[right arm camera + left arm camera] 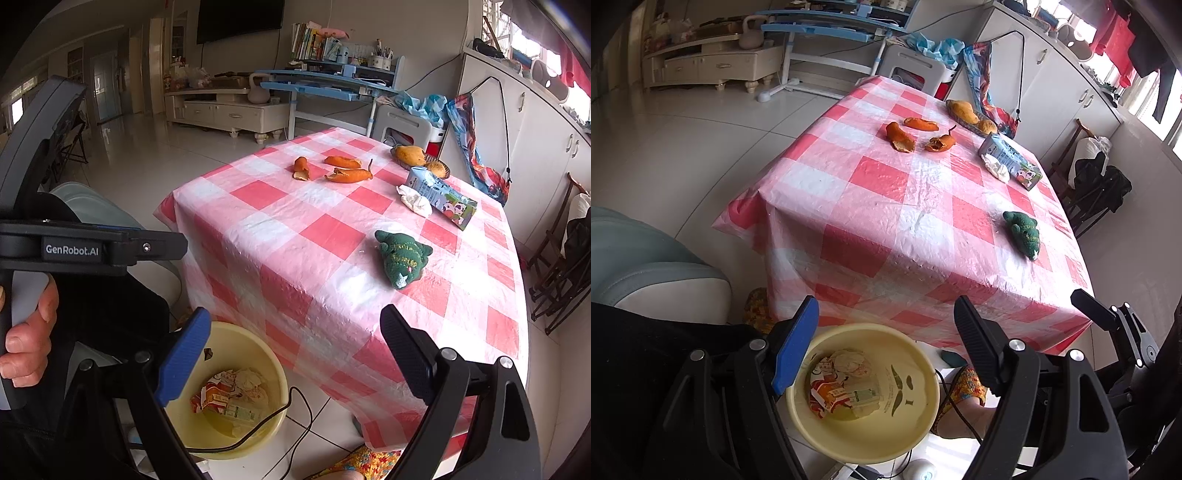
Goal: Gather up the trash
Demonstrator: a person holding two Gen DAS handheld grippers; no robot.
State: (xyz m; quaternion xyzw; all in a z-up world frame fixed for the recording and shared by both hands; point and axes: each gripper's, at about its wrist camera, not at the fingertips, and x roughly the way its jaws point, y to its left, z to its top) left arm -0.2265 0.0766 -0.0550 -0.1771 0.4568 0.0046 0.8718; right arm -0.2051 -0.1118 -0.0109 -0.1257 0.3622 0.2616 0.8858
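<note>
Trash sits on the checked tablecloth [886, 206]: three orange peels [900, 137] toward its far end, a milk carton [1015, 159] right of them with a crumpled tissue [997, 169] touching it, a green plush toy [1024, 233] nearer the front edge. Below the table's near edge a yellow basin [864, 395] on the floor holds wrappers [834, 387]. Left gripper [886, 343] hangs over the basin, fingers wide apart, gripping nothing. Right gripper [295, 354] likewise spread, empty, just beside the basin.
</note>
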